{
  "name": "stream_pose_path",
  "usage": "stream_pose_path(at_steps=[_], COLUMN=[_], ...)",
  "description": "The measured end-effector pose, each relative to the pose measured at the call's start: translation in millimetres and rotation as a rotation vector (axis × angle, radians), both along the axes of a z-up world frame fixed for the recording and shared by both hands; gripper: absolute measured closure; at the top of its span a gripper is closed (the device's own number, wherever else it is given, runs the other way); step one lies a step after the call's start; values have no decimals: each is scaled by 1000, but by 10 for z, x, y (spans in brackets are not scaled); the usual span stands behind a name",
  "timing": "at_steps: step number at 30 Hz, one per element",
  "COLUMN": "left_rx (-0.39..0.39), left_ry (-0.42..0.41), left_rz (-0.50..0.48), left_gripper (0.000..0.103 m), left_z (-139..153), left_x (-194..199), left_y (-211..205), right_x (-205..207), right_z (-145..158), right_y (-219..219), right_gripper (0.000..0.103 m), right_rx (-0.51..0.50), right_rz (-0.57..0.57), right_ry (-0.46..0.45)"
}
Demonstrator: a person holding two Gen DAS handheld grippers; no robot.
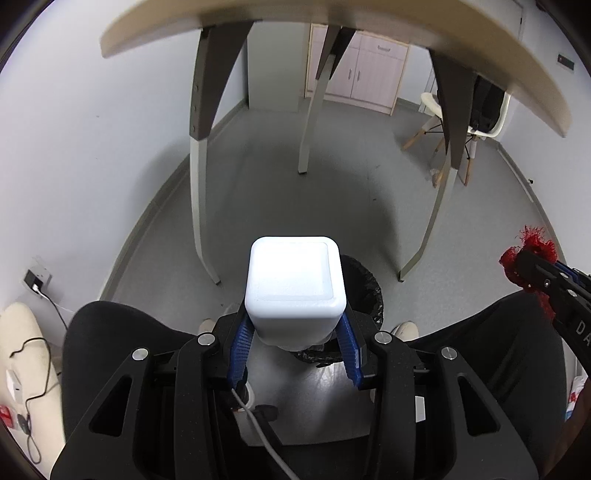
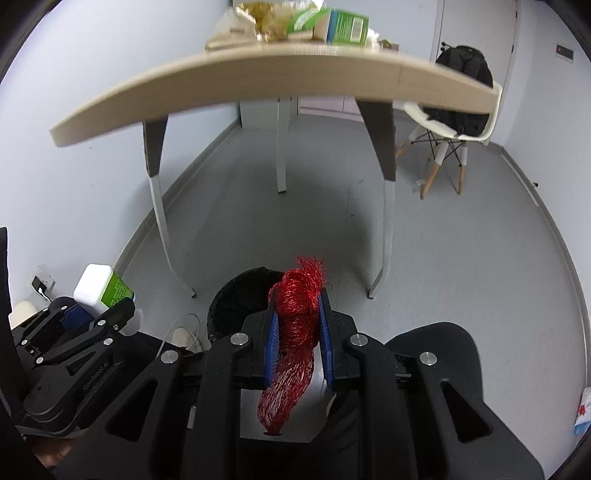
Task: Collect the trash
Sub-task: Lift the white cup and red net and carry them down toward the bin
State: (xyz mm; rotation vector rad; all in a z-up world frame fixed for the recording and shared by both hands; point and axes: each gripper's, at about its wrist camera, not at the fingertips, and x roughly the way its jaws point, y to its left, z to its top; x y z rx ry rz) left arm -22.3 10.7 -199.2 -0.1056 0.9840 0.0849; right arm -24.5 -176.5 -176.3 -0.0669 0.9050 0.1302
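table [image 2: 258,79]: well ahead, above both hand-held grippers; more litter on it.
bin [image 2: 236,295]: just beyond the tips.
left hand-held gripper [image 1: 293,334]: clamped on white bottle [image 1: 295,280]; could bounce off the rim.
right hand-held gripper [image 2: 295,332]: pinching red mesh [image 2: 297,325]; may snag on the pads.

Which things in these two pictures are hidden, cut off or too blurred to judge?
- Bin contents: in both views only the black liner shows; the white bottle covers most of it in the left wrist view, the red mesh part of it in the right.
- Bottle cap end: left wrist view, hidden behind the bottle's base.
- Items on the table: right wrist view, blurred and cut by the top edge; the green box text is unreadable.
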Motion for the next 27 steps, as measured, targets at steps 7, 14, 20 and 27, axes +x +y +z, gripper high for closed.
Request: stream_pose_path(at_steps=[7,14,20,27], left_rx=[-20,-24,-26,3], left_ry=[50,100,147,195], left_rz=[21,20,16,6], left_gripper=[61,62,61,61], left_z=[-341,-631,-869,-1118], left_x=[322,589,747,943], left_y=[130,198,242,221], right_x=[338,684,887,1125], right_z=[-333,-670,-885,-1196], right_y=[66,143,232,259], right_gripper=[85,85,85,84], right_rx=[-14,-28,-39,-43], right_rz=[2,-4,5,3], right_ry=[57,115,146,201])
